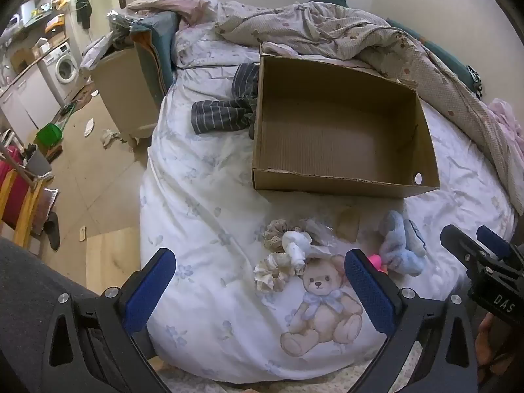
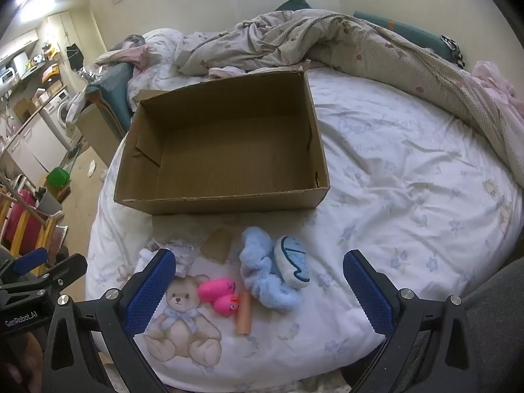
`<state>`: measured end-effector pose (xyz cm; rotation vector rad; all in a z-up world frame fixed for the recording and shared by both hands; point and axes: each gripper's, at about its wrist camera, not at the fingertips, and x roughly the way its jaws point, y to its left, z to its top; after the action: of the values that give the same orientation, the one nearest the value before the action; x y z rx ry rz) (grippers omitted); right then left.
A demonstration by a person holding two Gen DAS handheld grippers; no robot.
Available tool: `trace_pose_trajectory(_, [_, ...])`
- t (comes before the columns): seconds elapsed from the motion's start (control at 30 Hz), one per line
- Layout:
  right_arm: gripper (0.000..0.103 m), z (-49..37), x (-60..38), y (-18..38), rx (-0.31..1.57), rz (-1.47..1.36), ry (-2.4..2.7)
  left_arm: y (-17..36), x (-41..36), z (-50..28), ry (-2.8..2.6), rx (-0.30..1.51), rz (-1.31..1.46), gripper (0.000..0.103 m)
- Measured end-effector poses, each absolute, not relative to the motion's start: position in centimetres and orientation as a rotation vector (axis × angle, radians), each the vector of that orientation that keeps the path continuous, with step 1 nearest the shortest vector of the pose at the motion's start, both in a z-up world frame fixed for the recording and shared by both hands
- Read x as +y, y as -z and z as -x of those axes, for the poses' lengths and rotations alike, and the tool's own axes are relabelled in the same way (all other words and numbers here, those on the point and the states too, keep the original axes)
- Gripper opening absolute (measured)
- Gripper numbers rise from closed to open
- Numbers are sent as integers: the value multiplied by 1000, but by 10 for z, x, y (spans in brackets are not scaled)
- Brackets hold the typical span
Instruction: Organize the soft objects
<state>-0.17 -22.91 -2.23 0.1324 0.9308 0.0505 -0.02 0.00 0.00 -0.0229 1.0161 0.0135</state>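
Left tool (image 1: pixel 258 281) hovering over the near edge of the bed (image 1: pixel 203 196), blue pads spread wide apart, nothing between them. Right tool (image 2: pixel 258 281) likewise held over the near edge, pads wide apart and gripping nothing. Just ahead of the left tool, two beige lace scrunchies (image 1: pixel 273 270) bunched together with a small white cloth (image 1: pixel 296 245) touching them, beside the teddy bear print (image 1: pixel 322 308) on the duvet. Between the right tool's pads, toward the left one, two pink egg-shaped toys (image 2: pixel 217 290) touching each other, an orange cylinder (image 2: pixel 244 314) lying just beside them. Just beyond those, a fluffy blue plush (image 2: pixel 265 271) with a white and blue stuffed piece (image 2: pixel 293 260) resting against it. Small scrap of cardboard (image 2: pixel 217 244) lying between the plush and the scrunchies, near the box. Farther in, toward the middle of the bed, an open cardboard box (image 2: pixel 183 203) sitting upright, nothing inside. Grey striped garment (image 1: pixel 226 111) crumpled against the box's left wall, toward the left edge of the bed. Rumpled patterned quilt (image 1: pixel 327 29) heaped along the far edge and down the right side. Off the left edge, a washing machine (image 1: pixel 67 65) against the wall and a green dustpan (image 1: pixel 49 134) on the floor.
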Motion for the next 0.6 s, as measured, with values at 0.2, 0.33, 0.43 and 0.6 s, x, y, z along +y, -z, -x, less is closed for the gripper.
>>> trace_pose_trajectory(0.2, [103, 2, -229, 22, 925, -136, -52, 3, 2, -1, -8, 1016, 34, 103])
trace_pose_trajectory(0.33, [103, 2, -229, 22, 923, -137, -54, 0, 3, 0, -4, 1020, 38, 103])
trace_pose_trajectory(0.43, [103, 2, -228, 23, 925, -135, -53, 1, 3, -1, -8, 1026, 37, 103])
trace_pose_trajectory(0.6, [103, 2, -228, 23, 928, -133, -52, 3, 2, -2, -9, 1033, 39, 103])
